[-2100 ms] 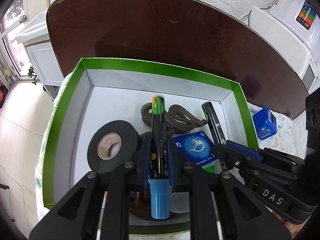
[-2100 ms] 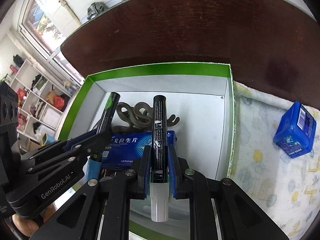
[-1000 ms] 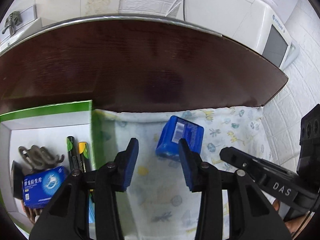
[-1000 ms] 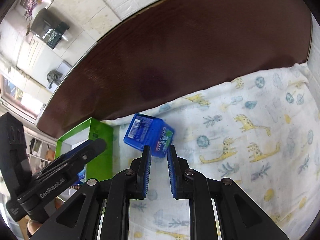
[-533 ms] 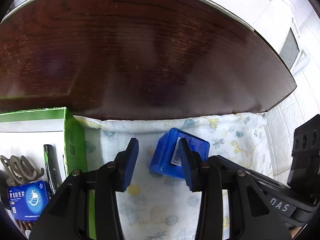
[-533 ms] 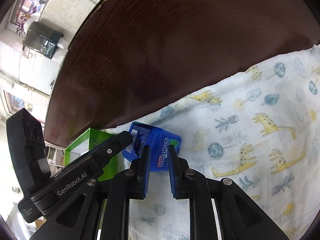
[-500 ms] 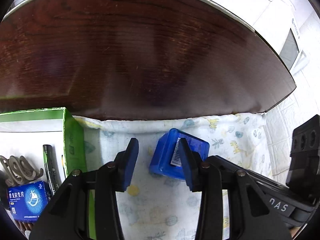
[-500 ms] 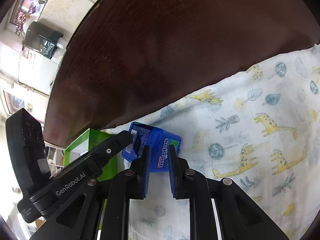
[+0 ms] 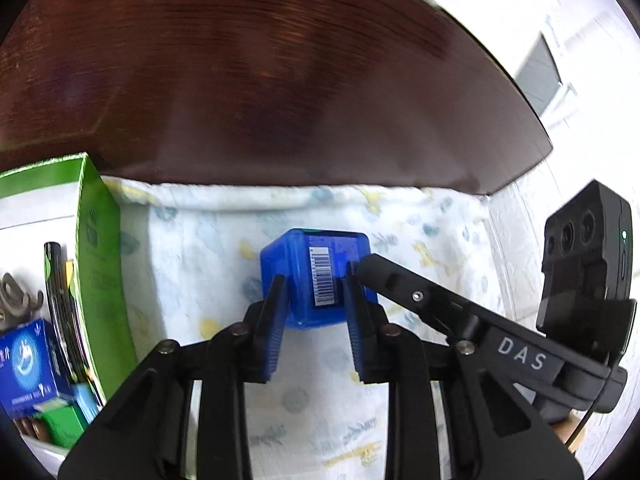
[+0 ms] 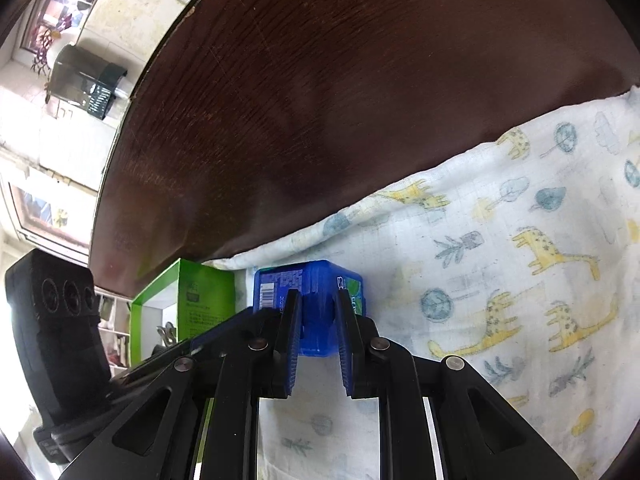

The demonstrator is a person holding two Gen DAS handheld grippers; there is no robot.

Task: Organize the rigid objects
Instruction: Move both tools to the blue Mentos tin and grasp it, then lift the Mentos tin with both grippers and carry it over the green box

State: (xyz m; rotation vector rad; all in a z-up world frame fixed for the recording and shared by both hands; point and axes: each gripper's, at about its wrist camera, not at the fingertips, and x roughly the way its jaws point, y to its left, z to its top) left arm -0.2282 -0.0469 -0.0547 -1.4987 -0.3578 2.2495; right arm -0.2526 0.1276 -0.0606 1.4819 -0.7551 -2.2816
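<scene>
A small blue plastic box [image 9: 316, 276] with a barcode label sits on the animal-print cloth [image 9: 192, 248], right of the green-rimmed box [image 9: 98, 240]. My left gripper [image 9: 314, 292] is open with its blue pads on either side of the blue box. My right gripper [image 10: 316, 306] comes in from the other side, jaws narrowly apart, its tips against the same blue box [image 10: 312, 280]; the frames do not show whether it grips. The green box holds markers [image 9: 56, 280], a blue tablet carton [image 9: 26, 364] and grey straps [image 9: 16, 300].
The cloth [image 10: 520, 260] covers the near part of a dark wooden table [image 9: 280, 80]. The green box [image 10: 200, 296] stands left of the blue box. A white appliance [image 9: 560, 60] stands beyond the table's right edge.
Both markers were let go into the green box. Both grippers swung right to the blue box and moved in; the left gripper's pads now straddle it and the right gripper's tips reach it.
</scene>
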